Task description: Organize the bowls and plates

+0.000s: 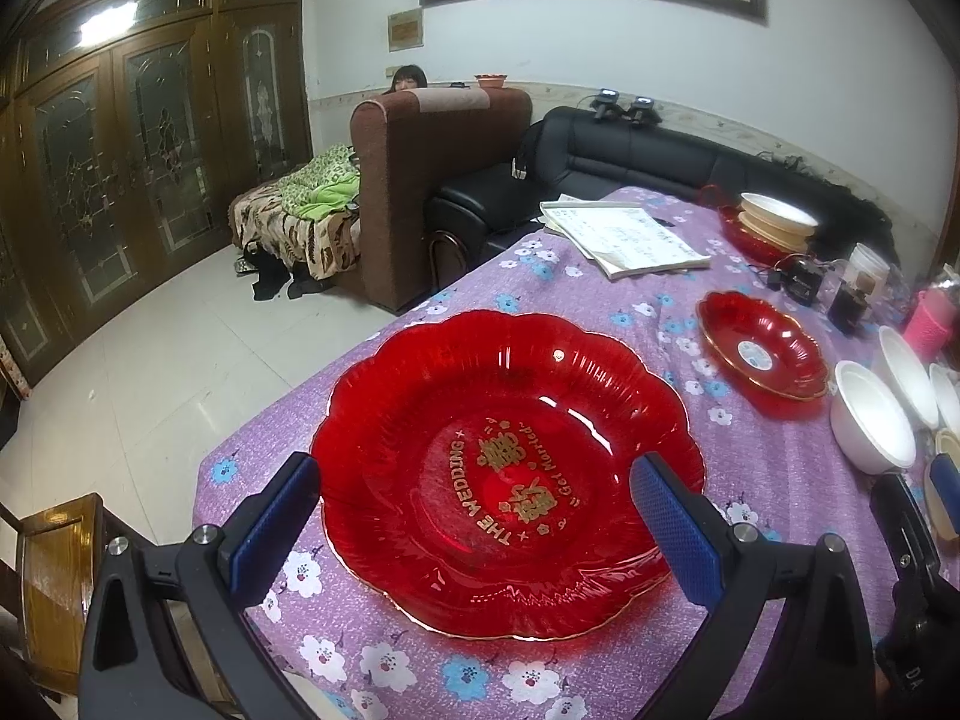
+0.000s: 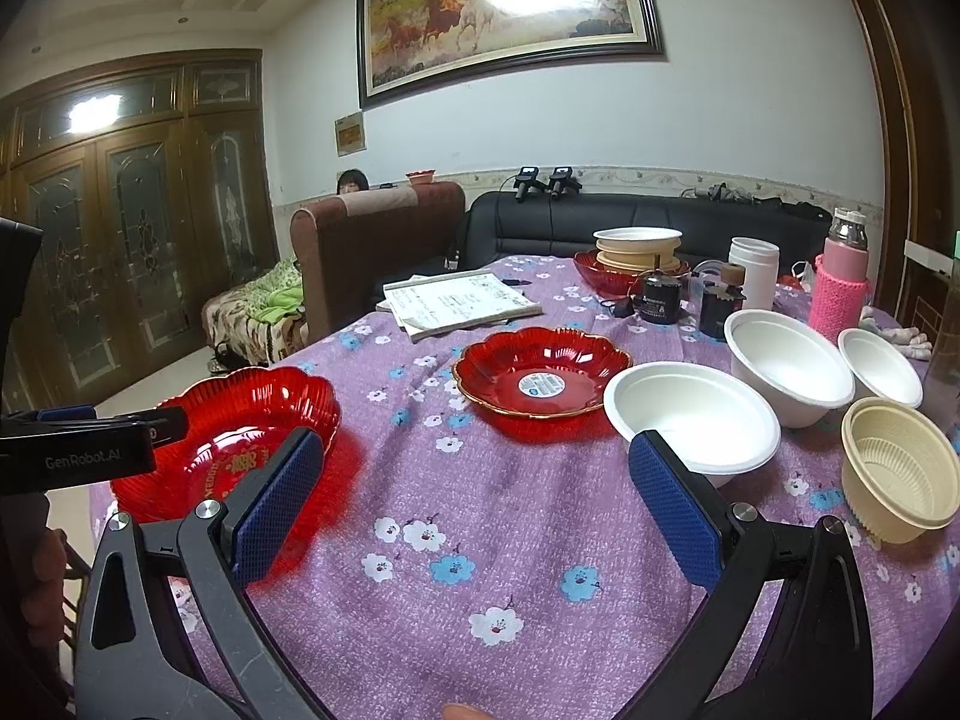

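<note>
A large red scalloped plate (image 1: 504, 468) with gold wedding lettering lies on the purple flowered tablecloth (image 1: 600, 312). My left gripper (image 1: 474, 516) is open, its blue pads on either side of the plate's near half, hovering over it. The plate also shows in the right wrist view (image 2: 240, 420) at the left. A smaller red plate (image 2: 540, 372) lies mid-table. My right gripper (image 2: 468, 498) is open and empty above bare cloth, beside a white bowl (image 2: 690, 420). Two more white bowls (image 2: 786, 360) and a cream ribbed bowl (image 2: 894, 468) stand at the right.
At the back, a red plate carries stacked cream and white bowls (image 2: 636, 252). An open notebook (image 2: 456, 300), dark jars (image 2: 660, 300), a white canister (image 2: 753, 270) and a pink flask (image 2: 840, 282) stand behind. The table edge runs on the left, with sofas beyond.
</note>
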Available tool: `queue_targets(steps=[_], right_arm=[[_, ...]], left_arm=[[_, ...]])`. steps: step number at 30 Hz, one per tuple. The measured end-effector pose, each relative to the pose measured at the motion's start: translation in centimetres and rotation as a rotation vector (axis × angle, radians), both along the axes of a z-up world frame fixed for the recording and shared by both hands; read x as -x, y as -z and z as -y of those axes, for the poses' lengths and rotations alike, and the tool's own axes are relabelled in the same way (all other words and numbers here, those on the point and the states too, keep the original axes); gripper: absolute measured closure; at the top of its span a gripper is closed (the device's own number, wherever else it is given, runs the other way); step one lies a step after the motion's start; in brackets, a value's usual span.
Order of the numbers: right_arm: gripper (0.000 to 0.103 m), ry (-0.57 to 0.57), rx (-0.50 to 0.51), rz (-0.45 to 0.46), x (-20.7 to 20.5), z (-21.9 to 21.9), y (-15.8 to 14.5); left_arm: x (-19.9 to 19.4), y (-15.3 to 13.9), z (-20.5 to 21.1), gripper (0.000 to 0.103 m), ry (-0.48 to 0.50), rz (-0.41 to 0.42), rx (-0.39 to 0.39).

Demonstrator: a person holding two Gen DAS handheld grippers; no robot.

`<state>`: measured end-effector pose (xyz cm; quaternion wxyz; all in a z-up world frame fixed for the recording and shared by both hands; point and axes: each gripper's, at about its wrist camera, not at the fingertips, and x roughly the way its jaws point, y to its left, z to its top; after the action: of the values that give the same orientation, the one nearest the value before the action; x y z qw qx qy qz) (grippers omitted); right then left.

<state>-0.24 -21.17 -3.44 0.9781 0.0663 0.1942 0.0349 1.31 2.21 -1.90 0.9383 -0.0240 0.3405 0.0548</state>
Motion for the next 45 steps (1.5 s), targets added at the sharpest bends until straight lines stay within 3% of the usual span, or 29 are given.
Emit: queue_targets(steps=[45], right_arm=[[0.0,0.002,0.002,-0.009,-0.06,-0.28,0.48]], left_arm=[[-0.54,0.57,-0.88,0.0,-0.011,-0.016,0.01]])
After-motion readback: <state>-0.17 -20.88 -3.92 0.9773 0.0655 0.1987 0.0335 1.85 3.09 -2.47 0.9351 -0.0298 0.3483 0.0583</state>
